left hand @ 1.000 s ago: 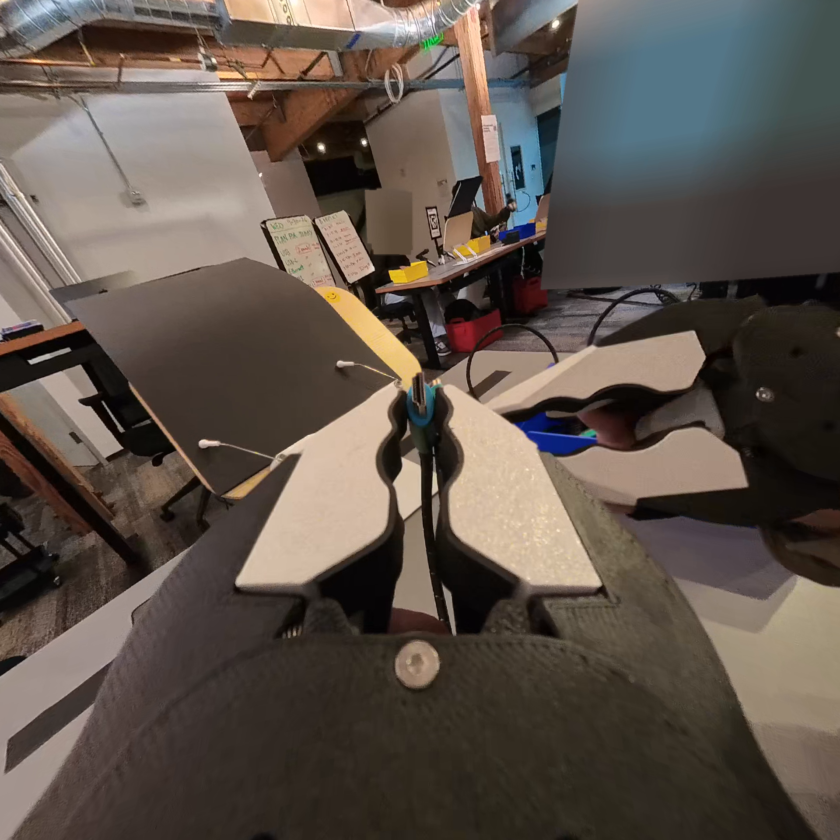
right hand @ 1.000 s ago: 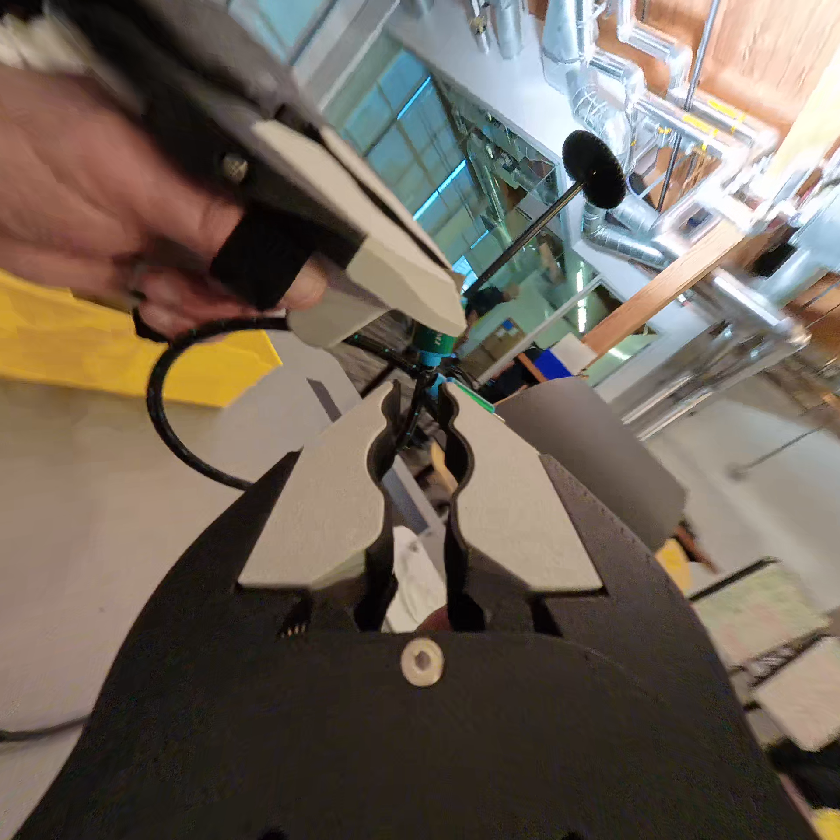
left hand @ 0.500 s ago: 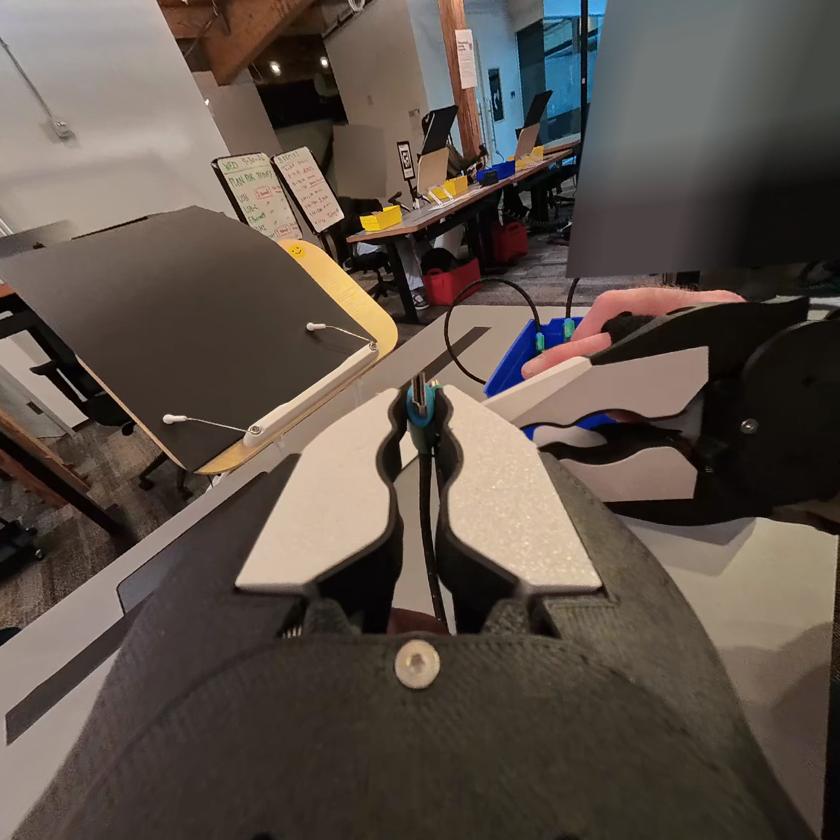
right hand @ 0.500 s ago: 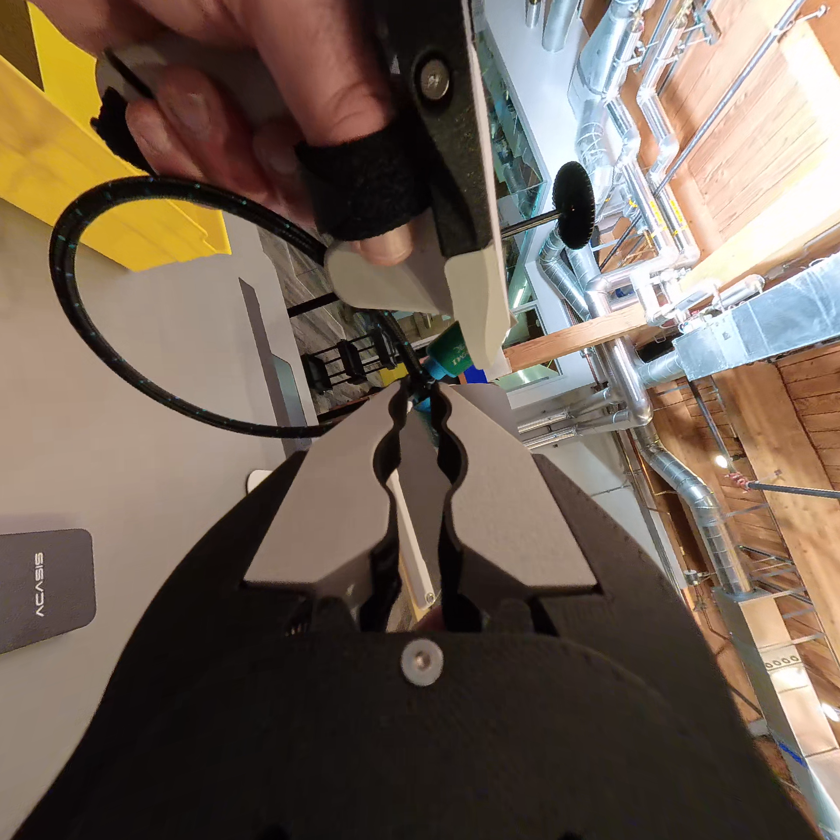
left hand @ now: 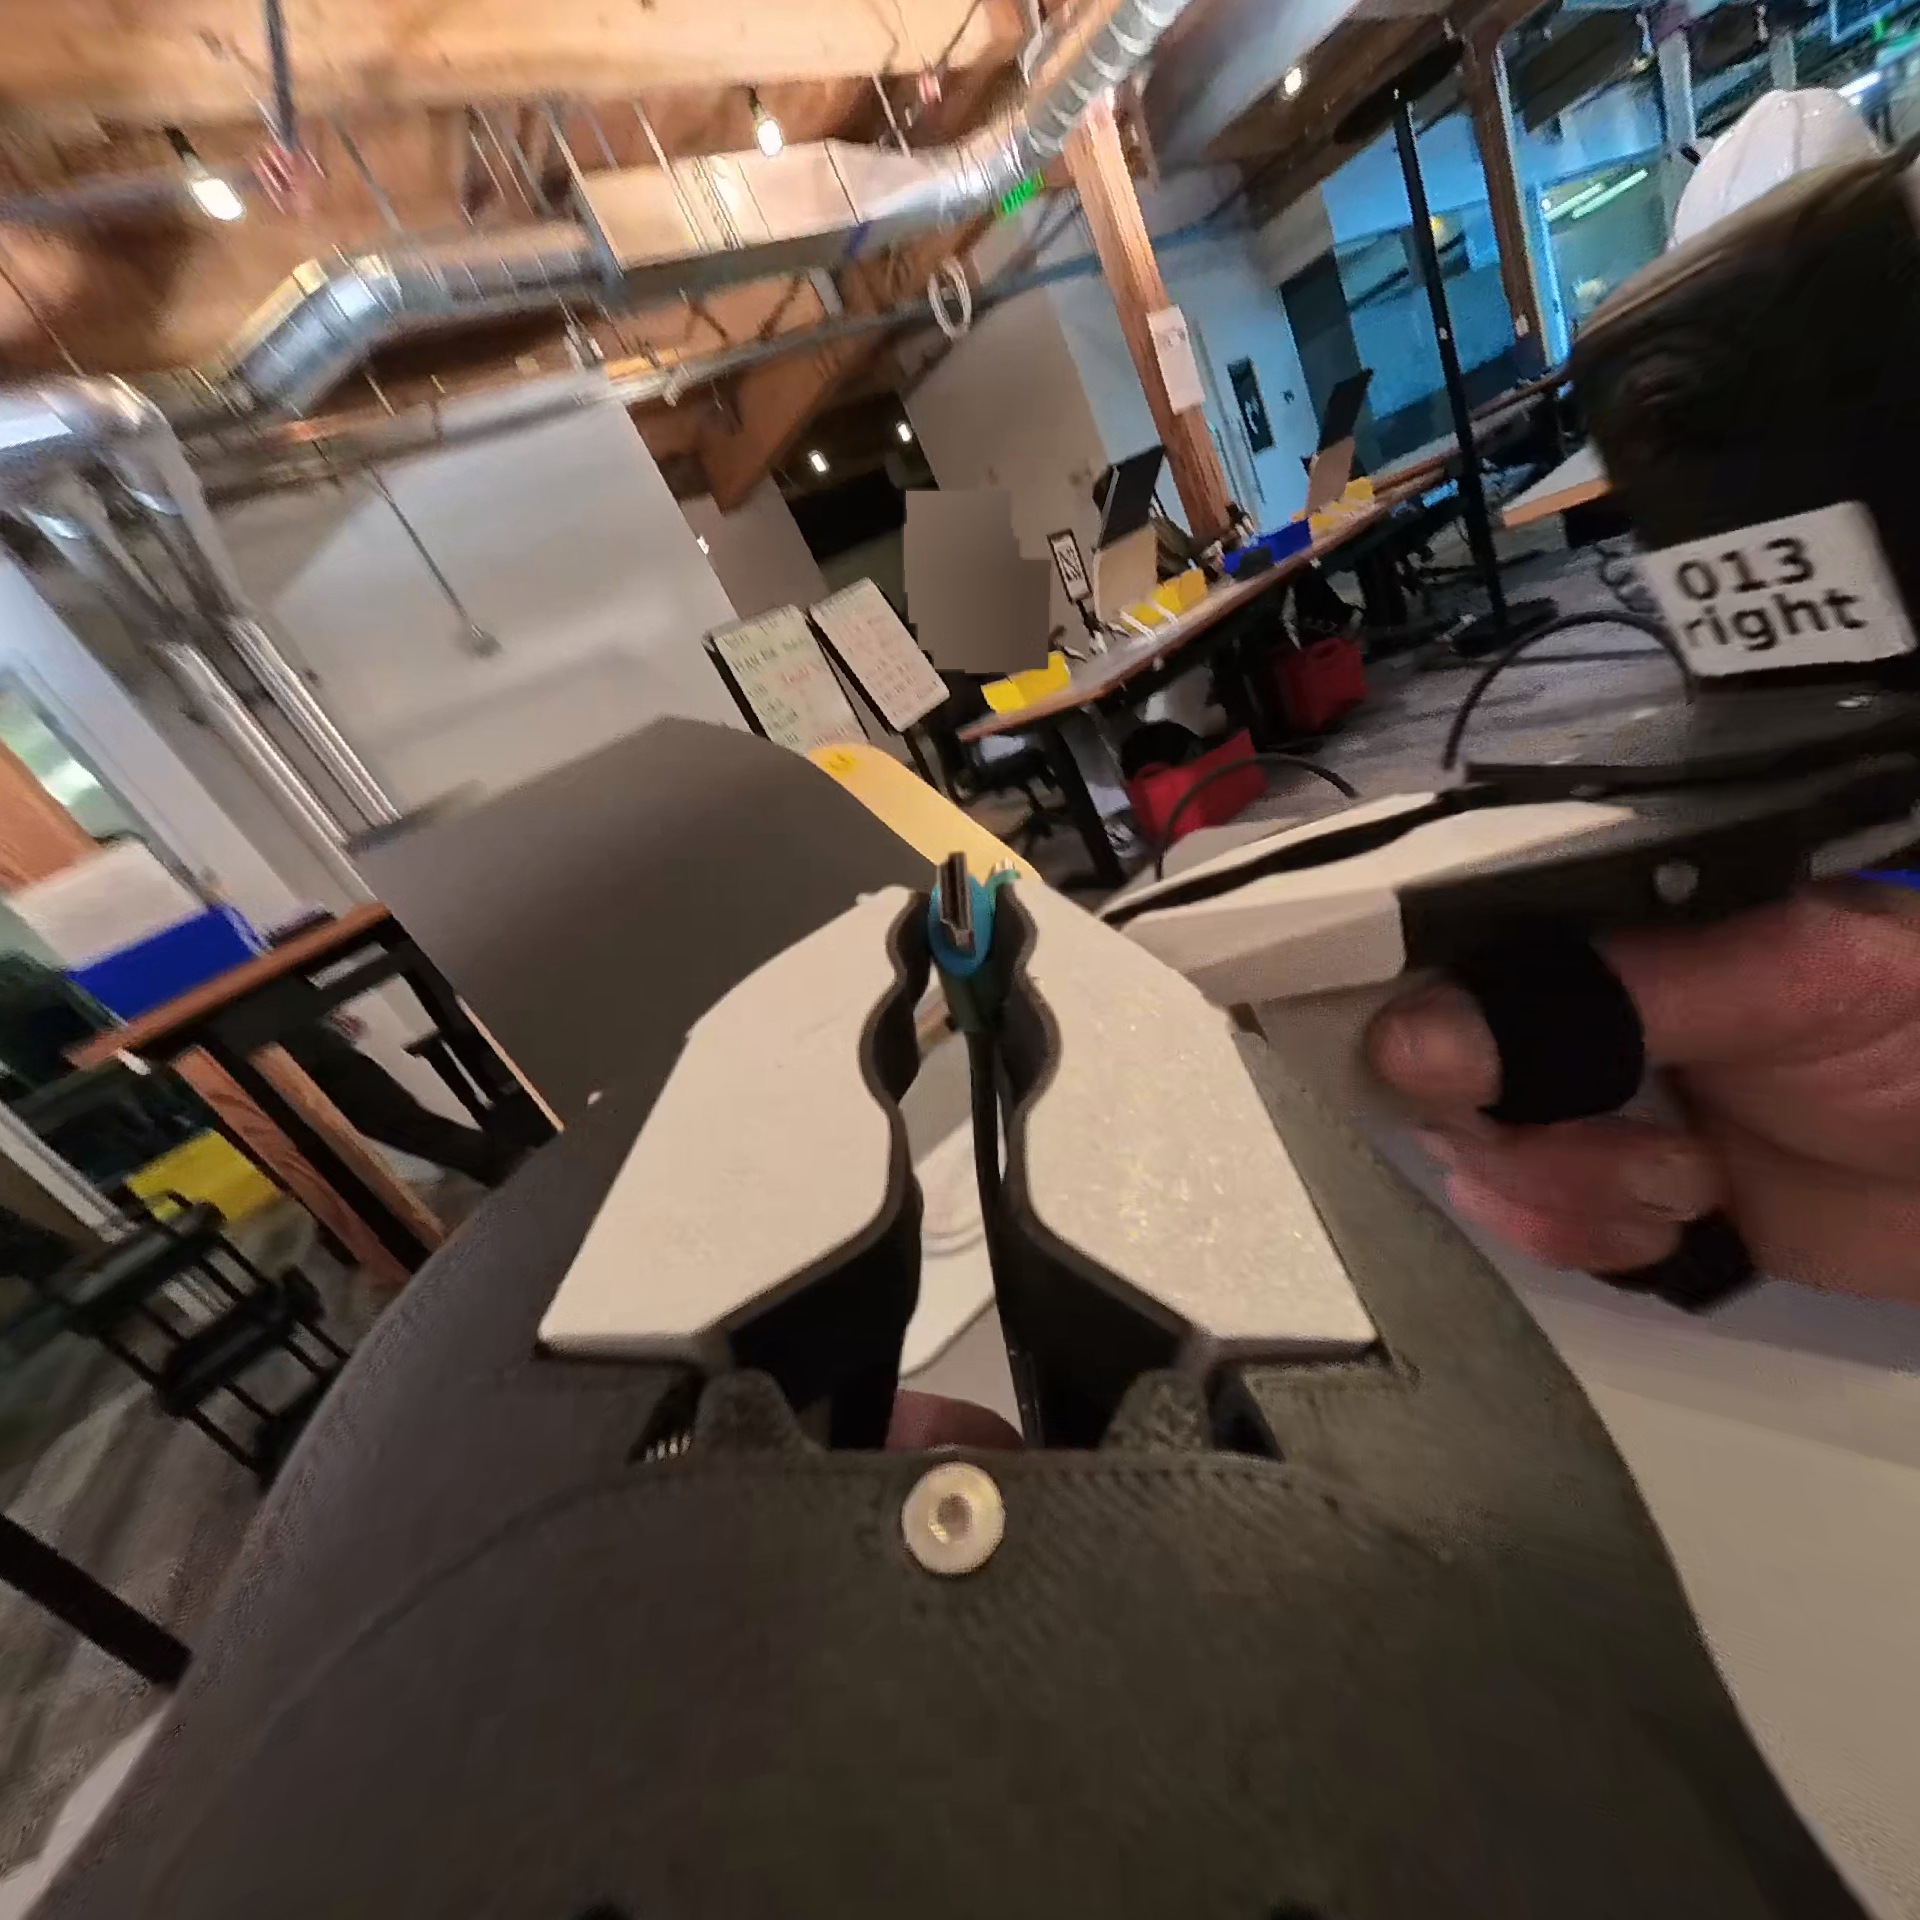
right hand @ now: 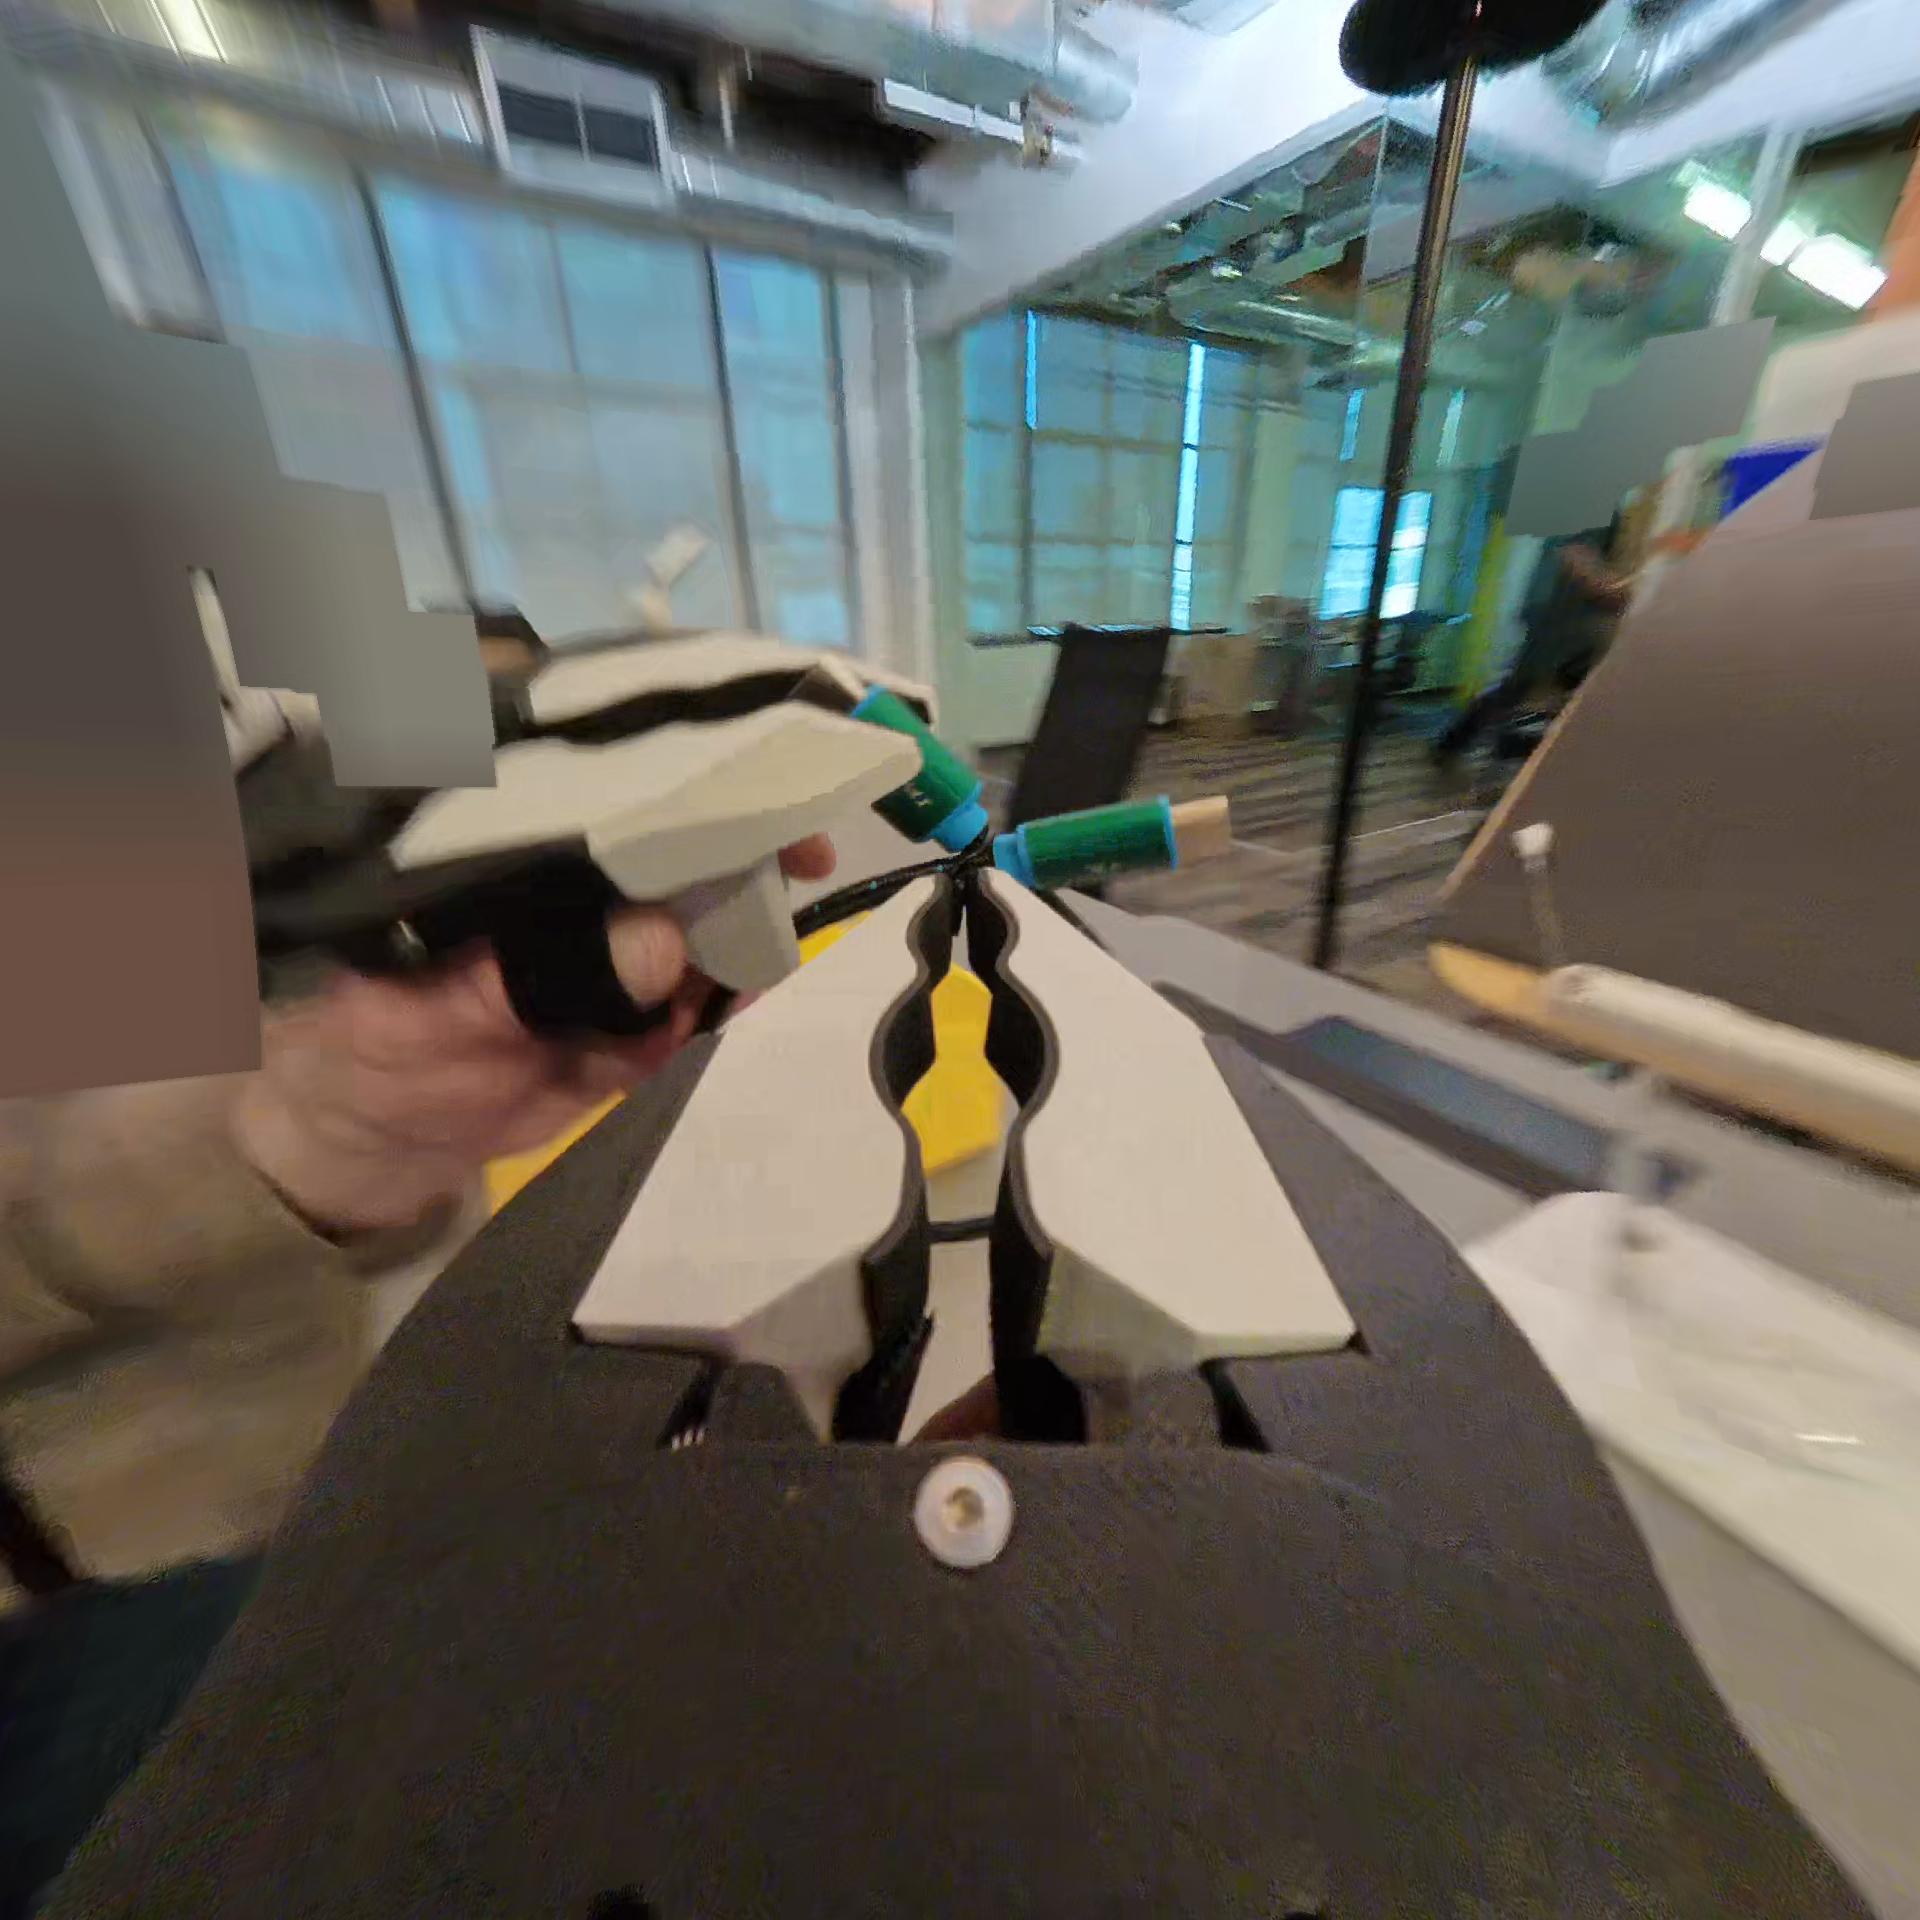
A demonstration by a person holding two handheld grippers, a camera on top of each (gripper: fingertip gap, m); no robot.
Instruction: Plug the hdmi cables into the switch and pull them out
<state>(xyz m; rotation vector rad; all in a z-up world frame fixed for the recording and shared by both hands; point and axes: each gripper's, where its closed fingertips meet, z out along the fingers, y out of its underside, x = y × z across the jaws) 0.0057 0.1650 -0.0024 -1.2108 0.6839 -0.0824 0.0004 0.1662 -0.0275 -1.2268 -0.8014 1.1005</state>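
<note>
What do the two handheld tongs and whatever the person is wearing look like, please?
Both tongs, left and right, have a textured black body, a silver screw, and two pale grey fingers with wavy black inner edges. The right one carries a white tag with black print. A black strap loops one finger, and a beige sleeve shows.

Wood-beamed office (left hand: pixel 1122 312), tall windows (right hand: pixel 623 416)

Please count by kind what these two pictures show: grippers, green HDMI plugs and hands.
Grippers: 2, left gripper and right gripper.
Green HDMI plugs: 2, left plug in the left gripper, right plug on the cable that the right gripper pinches.
Hands: 2, left hand and right hand.
Total: 6.
</note>
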